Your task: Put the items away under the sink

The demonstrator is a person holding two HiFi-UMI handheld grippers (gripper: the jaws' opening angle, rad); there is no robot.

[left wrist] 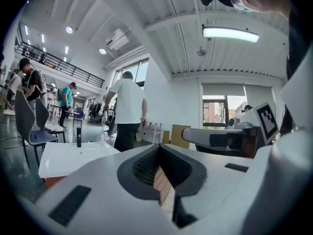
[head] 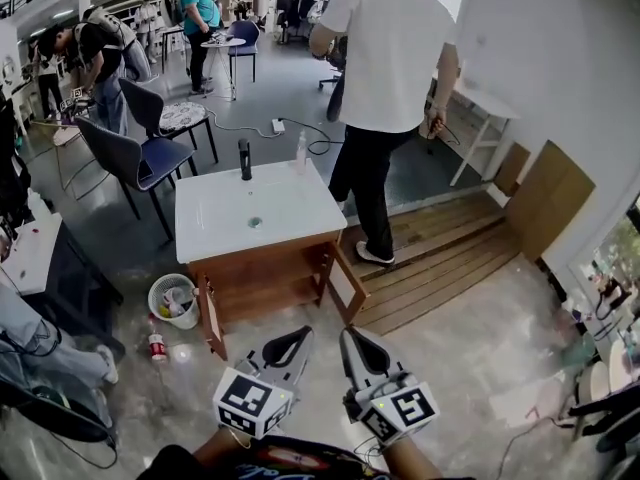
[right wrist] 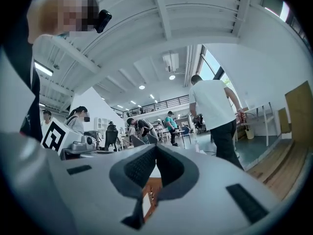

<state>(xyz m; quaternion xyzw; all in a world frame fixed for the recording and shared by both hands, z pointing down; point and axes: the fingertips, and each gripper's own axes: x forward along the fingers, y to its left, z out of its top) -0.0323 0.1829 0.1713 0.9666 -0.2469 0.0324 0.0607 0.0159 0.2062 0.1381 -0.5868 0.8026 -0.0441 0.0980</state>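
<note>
The sink cabinet (head: pixel 262 268) stands in the middle of the head view, with a white top (head: pixel 215 218) and a black tap (head: pixel 244 158). Both its wooden doors hang open, the left door (head: pixel 208 318) and the right door (head: pixel 345 288). A small clear bottle (head: pixel 301 150) stands at the top's back right corner. A red-labelled bottle (head: pixel 157 346) lies on the floor left of the cabinet. My left gripper (head: pixel 298 336) and right gripper (head: pixel 350 336) are side by side in front of the cabinet, raised off the floor, both shut and empty.
A white basket (head: pixel 173 300) with rubbish sits on the floor left of the cabinet. A person in a white shirt (head: pixel 385 68) stands at its right on a wooden platform (head: pixel 440 258). Dark chairs (head: pixel 140 158) stand at the back left.
</note>
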